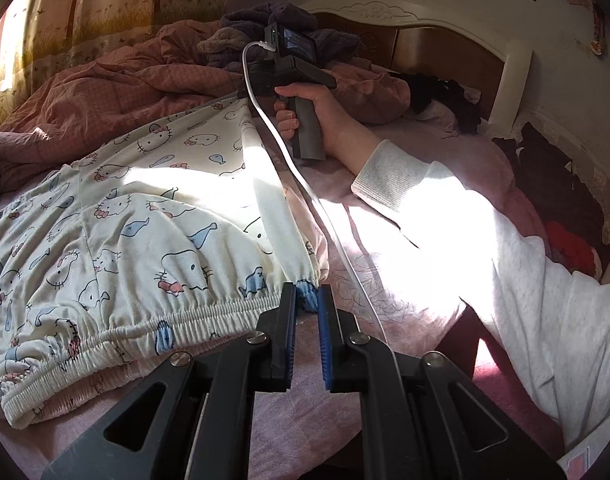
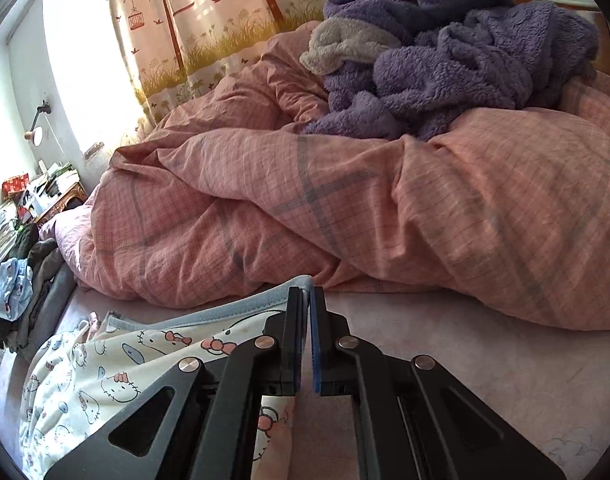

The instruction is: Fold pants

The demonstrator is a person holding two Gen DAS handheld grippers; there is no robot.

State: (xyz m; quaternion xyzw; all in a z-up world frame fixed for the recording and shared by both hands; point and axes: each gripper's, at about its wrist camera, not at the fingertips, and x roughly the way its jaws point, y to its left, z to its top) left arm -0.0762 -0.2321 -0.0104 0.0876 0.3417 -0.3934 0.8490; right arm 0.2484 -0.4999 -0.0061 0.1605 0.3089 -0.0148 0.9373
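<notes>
The pants [image 1: 145,240] lie spread on the pink sheet [image 1: 385,288] of the bed, waistband toward the person and legs running away toward the rumpled duvet [image 2: 345,200]. They look already laid one leg over the other lengthwise, so I judge the first fold done; the crosswise folds, bringing cuffs to waist, look still to come.

The left gripper [image 1: 307,300] sits at the right-hand corner of the waistband, its jaws nearly together with a bit of blue-printed elastic pinched between them, so it seems clamped on that corner. The rest of the waistband stretches off to the left of the tongs, gathered and flat on the sheet.

The right gripper [image 2: 307,300] is at the far end, by the pale blue cuff [image 2: 225,312]. Its jaws are close together with a thin edge of the cuff caught between them, gripping the hem. Most of the pants lies left of and under that tool.
</notes>
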